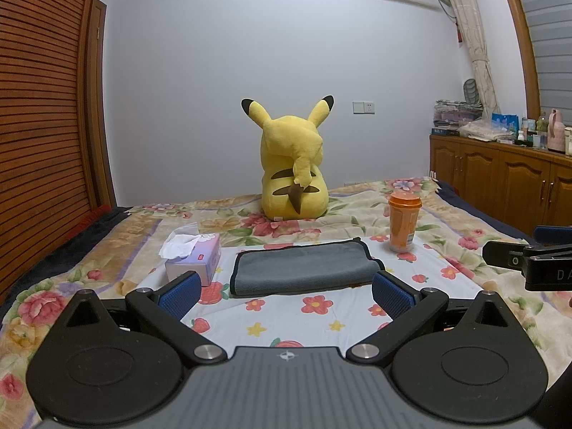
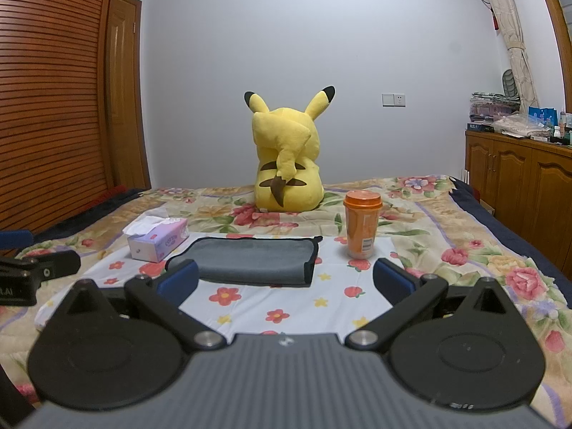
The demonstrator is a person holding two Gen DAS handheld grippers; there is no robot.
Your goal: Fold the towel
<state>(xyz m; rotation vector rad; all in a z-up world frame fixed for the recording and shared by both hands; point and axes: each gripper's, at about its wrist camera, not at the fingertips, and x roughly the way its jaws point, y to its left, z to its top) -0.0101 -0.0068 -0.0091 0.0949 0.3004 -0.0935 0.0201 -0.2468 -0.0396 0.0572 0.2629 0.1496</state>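
So the gray towel point(image 1: 304, 268) is lying on the bed, already doubled over, long axis running left-right across both claws' view. Left claw point(image 1: 286, 293) is sitting almost dead-center in front of it, right claw point(image 2: 286, 282) is off toward its right end. Both are hanging wide apart, gripping nothing.

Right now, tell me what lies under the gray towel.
The gray towel lies folded on a light cloth with flower print, spread over the floral blanket. The part of the cloth beneath the towel is covered, so anything there cannot be seen.
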